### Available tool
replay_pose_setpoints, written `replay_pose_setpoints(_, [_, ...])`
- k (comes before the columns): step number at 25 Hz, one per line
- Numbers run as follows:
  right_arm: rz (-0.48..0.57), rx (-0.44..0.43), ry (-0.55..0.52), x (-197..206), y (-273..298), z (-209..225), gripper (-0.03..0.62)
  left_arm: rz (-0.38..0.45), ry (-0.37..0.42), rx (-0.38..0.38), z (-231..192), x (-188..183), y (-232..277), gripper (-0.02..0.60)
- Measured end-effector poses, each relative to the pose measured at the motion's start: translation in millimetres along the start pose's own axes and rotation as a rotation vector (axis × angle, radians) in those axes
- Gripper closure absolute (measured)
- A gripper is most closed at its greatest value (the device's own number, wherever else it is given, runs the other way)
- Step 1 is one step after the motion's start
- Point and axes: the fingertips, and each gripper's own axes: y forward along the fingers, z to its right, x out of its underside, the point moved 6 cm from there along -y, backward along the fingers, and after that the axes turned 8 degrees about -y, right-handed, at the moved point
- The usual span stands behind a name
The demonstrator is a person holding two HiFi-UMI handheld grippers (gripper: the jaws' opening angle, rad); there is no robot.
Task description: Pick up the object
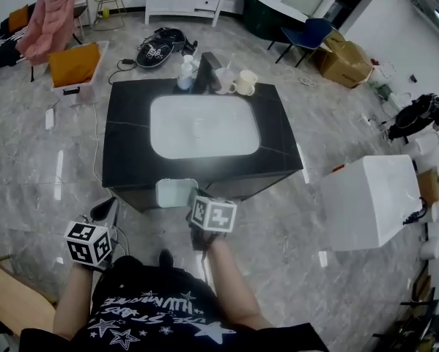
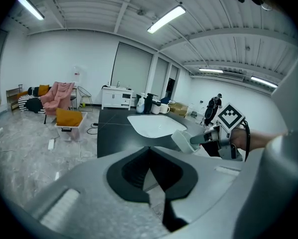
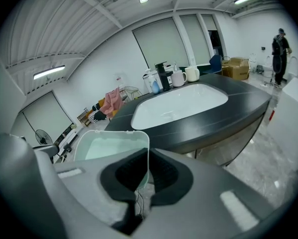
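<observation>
A pale green, square plastic container (image 1: pixel 176 193) hangs in the air just off the near edge of the black table (image 1: pixel 127 123). My right gripper (image 1: pixel 193 203) is shut on its thin rim; in the right gripper view the container (image 3: pixel 111 146) wall runs down between the dark pads (image 3: pixel 161 176) of my right gripper (image 3: pixel 142 182). My left gripper (image 1: pixel 105 211) is low at the left, near the person's body, shut with nothing in it (image 2: pixel 151 173). From the left gripper view I see the container (image 2: pixel 184 139) held by the right gripper (image 2: pixel 204 137).
The table carries a white inset panel (image 1: pixel 204 127). A bottle (image 1: pixel 185 75), a dark jug (image 1: pixel 207 70) and a cream mug (image 1: pixel 245 83) stand on its far edge. A white box (image 1: pixel 369 200) stands on the floor to the right, an orange bin (image 1: pixel 74 68) at far left.
</observation>
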Motion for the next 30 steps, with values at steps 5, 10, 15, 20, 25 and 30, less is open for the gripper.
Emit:
replay_pose_setpoints(5, [-0.006,0.026,0.000,14,-6,-10,0.583,0.000,0.001,0.039,-1,5,-8,0.572])
replay_pose_setpoints(10, [0.002,0.056,-0.004,26,-15,-39,0.584,-0.012,-0.009,0.060,-19,20,-36,0.572])
replay_pose_setpoints(15, [0.012,0.081,-0.006,38,-29,-71,0.583,-0.022,-0.014,0.082,-39,33,-67,0.572])
replay_pose_setpoints(20, [0.010,0.111,0.003,63,-43,-99,0.583,-0.025,-0.007,0.126,-51,47,-90,0.572])
replay_pose_setpoints(25, [0.010,0.135,0.009,89,-61,-125,0.584,-0.031,-0.002,0.158,-59,64,-117,0.572])
replay_pose_setpoints(30, [0.023,0.154,0.016,108,-77,-145,0.583,-0.024,0.006,0.177,-68,75,-141,0.572])
